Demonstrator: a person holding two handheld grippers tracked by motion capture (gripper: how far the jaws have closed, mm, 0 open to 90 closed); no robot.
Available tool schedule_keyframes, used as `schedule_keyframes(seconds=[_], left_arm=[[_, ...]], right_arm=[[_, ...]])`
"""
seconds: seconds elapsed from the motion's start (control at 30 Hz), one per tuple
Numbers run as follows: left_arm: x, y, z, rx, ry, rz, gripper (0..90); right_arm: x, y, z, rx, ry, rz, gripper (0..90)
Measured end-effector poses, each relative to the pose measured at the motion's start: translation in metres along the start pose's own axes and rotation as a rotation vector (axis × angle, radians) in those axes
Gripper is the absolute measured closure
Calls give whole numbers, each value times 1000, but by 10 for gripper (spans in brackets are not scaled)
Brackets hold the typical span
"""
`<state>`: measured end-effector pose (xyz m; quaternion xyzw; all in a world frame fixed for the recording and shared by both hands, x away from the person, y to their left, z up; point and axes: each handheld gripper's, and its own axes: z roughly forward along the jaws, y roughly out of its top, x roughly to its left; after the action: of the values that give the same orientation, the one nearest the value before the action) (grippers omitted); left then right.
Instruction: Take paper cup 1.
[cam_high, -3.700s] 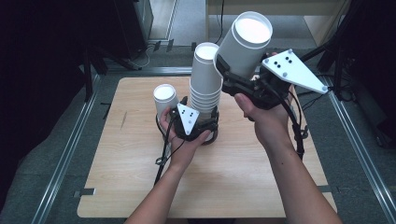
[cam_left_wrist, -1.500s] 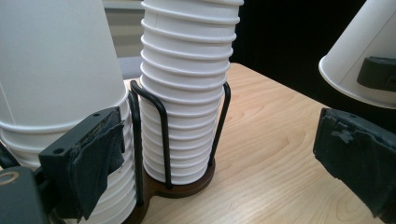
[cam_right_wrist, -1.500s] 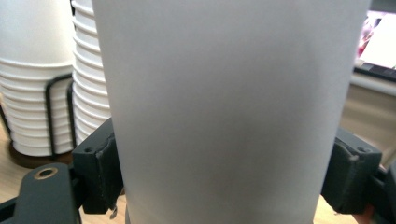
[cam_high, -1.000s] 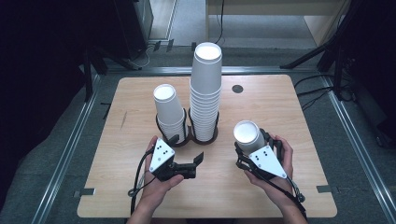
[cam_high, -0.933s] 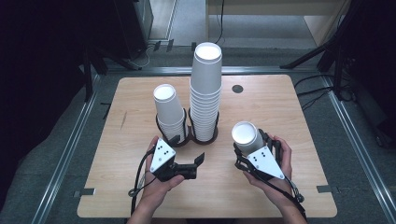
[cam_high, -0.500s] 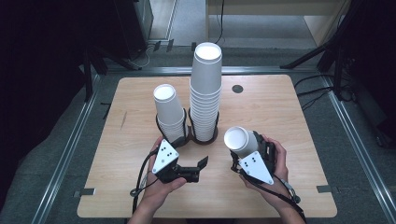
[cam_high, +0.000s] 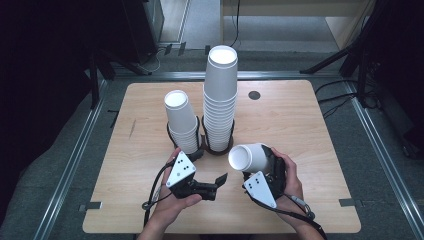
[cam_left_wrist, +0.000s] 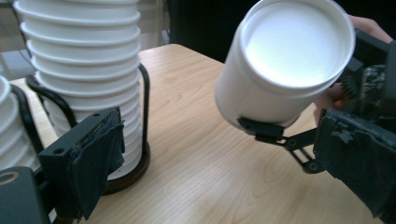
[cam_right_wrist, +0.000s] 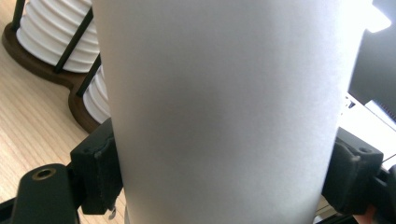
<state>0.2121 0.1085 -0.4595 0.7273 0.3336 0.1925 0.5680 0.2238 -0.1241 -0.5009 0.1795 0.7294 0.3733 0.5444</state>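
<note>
The right claw is gripping a white paper cup, tilting it; the left claw is hanging open. Best to steady the tall stack of white cups while nesting it.

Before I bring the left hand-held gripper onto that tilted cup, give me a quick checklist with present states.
1. Right hand-held gripper clamped on the single cup: ok, pads press both sides of its wall.
2. Cup's mouth faces the left hand-held gripper: ok.
3. Left jaws open with nothing between them: ok.
4. Cup clear of the tall stack and short stack: ok, it is apart from both.
5. Cup is one cup, not two nested: cannot tell.
6. Table bare under the cup: ok.
</note>
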Motion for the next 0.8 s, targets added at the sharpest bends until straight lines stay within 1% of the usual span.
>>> schedule_keyframes(seconds=[0.07,0.17,0.3,0.37,0.4,0.43,0.53,0.57,0.63,0.67,0.73,0.8], left_arm=[[-1,0,0,7,-13,2,21],[-3,0,1,16,-27,11,21],[-5,0,3,29,-39,21,21],[-6,-1,4,34,-46,22,21],[-7,-1,4,35,-50,22,21],[-7,-1,4,37,-53,22,21],[-9,-1,5,43,-59,24,21],[-9,-1,6,45,-63,25,21],[-9,-2,6,50,-63,28,21],[-10,-2,7,53,-66,28,21],[-11,-3,7,56,-72,28,21],[-11,-3,8,59,-74,33,21]], right_arm=[[4,0,0,-5,-3,-43,158],[6,0,0,-7,-5,-56,158],[10,-1,0,-18,-17,-111,158],[11,-1,0,-17,-16,-124,157],[13,-2,0,-18,-14,-146,157],[13,-2,0,-18,-14,-146,157],[16,-2,0,-27,-16,-170,157],[17,-2,-1,-34,-10,-183,157],[18,-2,-1,-35,-12,-183,157],[20,-2,-1,-41,-9,-204,157],[21,-2,-1,-44,-11,-212,156],[23,-2,-1,-49,-7,-239,157]])
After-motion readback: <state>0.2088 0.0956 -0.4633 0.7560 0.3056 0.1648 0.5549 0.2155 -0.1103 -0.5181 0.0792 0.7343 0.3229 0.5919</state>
